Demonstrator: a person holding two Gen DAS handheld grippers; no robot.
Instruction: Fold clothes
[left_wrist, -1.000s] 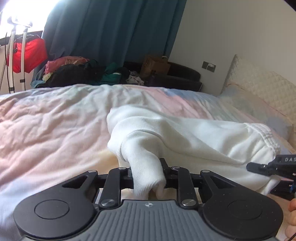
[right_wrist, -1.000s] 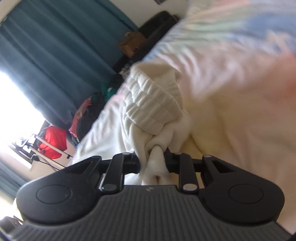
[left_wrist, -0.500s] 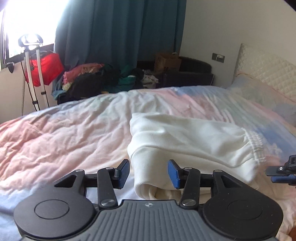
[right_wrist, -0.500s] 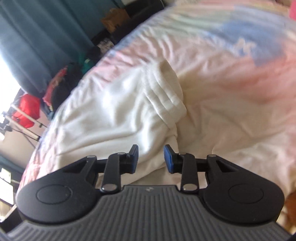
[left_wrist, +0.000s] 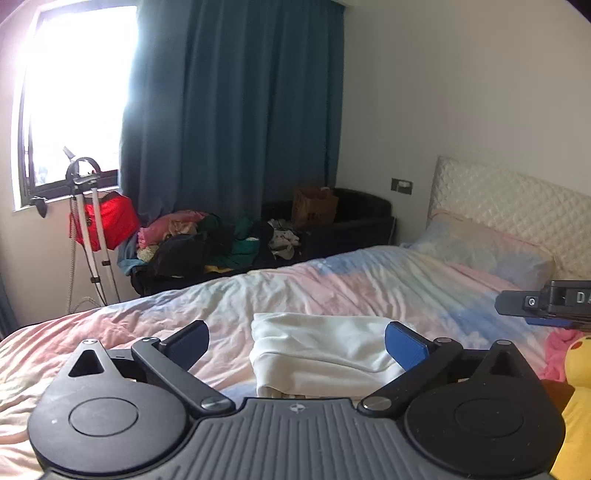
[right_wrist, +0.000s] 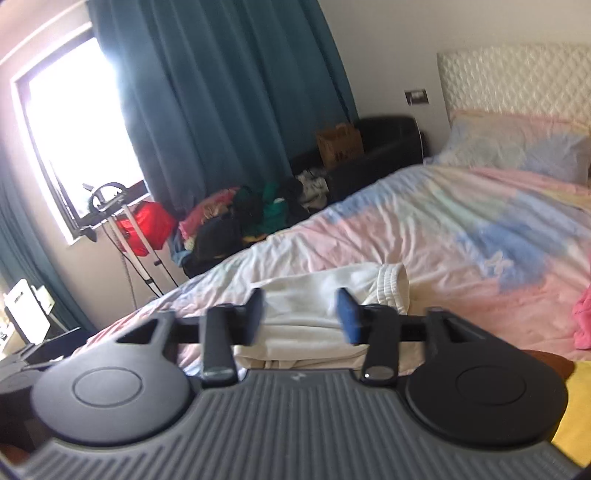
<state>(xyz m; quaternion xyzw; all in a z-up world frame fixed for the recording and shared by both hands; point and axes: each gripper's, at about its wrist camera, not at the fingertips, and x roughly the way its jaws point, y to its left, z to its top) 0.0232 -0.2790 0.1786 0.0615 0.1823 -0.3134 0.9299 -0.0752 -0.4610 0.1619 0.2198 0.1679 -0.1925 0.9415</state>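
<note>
My left gripper (left_wrist: 297, 345) is spread wide and holds nothing; my right gripper (right_wrist: 301, 314) is parted too, also empty. The folded white sweatpants (left_wrist: 325, 350) lie on the pastel bed (left_wrist: 129, 332), low in the centre of both frames, beyond my fingertips and apart from them.

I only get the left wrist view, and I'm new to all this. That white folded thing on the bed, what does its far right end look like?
Observer: In the right wrist view the white garment ends in a ribbed elastic band, like a waistband.
Operator: Is the other gripper open too?
Observer: Yes, the right gripper is open and holds nothing.
Operator: Anything off to the left of my picture?
Observer: A white boxy device stands below the window.
</note>
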